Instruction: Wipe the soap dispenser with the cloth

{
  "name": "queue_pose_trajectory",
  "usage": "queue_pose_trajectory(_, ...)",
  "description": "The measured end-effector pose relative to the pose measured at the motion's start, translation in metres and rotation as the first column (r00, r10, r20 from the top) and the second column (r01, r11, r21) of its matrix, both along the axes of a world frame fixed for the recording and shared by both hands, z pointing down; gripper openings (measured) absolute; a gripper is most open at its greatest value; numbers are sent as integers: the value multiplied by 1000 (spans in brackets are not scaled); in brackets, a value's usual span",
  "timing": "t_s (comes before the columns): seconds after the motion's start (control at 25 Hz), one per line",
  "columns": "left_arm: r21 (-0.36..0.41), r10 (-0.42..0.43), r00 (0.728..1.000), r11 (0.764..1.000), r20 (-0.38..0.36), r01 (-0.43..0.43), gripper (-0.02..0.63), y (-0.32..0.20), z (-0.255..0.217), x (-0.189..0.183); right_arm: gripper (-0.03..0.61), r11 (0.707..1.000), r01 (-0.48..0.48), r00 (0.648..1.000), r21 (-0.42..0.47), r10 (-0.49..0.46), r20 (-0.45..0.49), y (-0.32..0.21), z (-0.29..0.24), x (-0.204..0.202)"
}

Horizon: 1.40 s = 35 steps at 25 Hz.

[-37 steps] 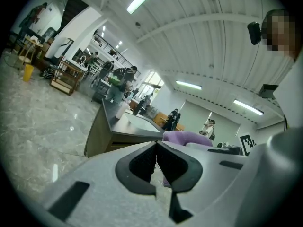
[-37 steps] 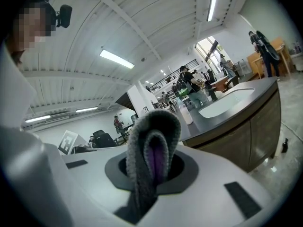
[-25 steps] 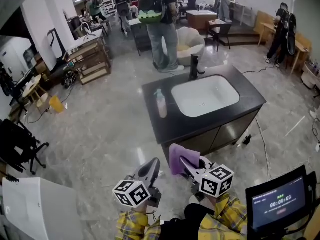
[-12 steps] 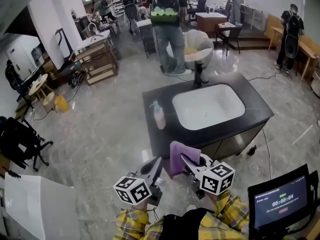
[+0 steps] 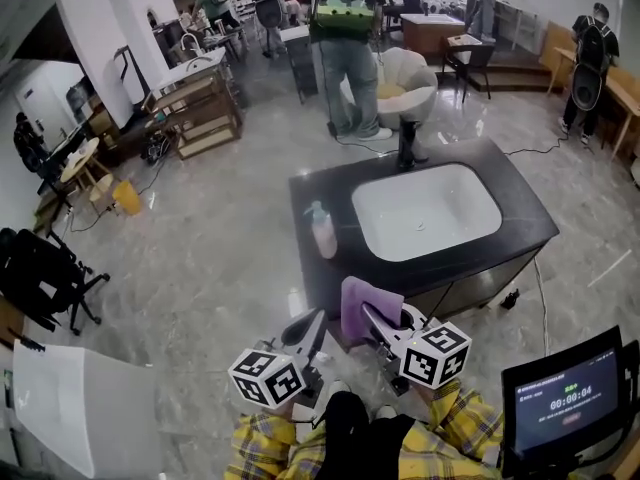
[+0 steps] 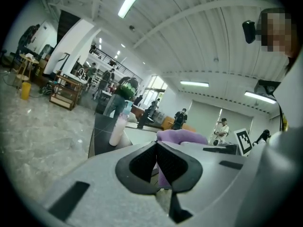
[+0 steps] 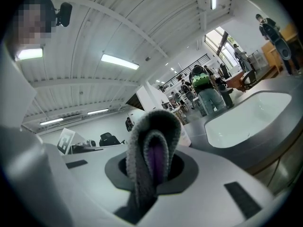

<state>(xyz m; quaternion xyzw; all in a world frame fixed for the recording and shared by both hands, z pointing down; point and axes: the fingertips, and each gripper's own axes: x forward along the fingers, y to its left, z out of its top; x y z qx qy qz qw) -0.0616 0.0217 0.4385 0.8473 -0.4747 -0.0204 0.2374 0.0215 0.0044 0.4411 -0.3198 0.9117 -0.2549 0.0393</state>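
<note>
While my right fingers (image 5: pixel 381 329) pinch the cloth (image 5: pixel 362 306) and my left fingers (image 5: pixel 303 336) sit shut, empty — the soap dispenser (image 5: pixel 322 230) stands at the surface's (image 5: pixel 308 264) left edge, floor (image 5: pixel 215 258) open beside.

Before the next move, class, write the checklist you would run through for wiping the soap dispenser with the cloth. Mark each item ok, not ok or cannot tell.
1. The cloth is gripped by the right claw: ok, it sits folded between the jaws.
2. The left claw is free to steady the bottle: ok, it is shut on nothing.
3. The soap dispenser stands upright on the countertop, beside the sink: ok.
4. The cloth touches the dispenser: not ok, both claws are short of the counter's near edge.
5. Where the dispenser is dirty: cannot tell.
</note>
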Motion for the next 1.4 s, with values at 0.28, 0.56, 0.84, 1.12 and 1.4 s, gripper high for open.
queue_pose_trajectory(0.28,-6,94,996,996,1,-94,5,-50,-6,-13,43,996,-86,996,-15,86,-3,-45,-6,-10)
queue_pose_trajectory(0.56,29,190,981,981,42,-191,5,-104,-5,-29,43,986,-162,987,-34,162,-2,-94,4,-31)
queue_pose_trajectory(0.84,35,196,980,980,18,-196,5,-130,4,-75,43,965,-260,965,-23,260,-22,-113,10,-62)
queue_pose_trajectory(1.12,50,191,980,980,47,-193,5,-153,3,-73,43,952,-306,952,-18,305,-20,-136,2,-50)
queue_pose_trajectory(1.4,83,164,981,981,100,-173,5,-177,-11,-63,43,962,-274,962,-9,274,18,-162,-14,-44)
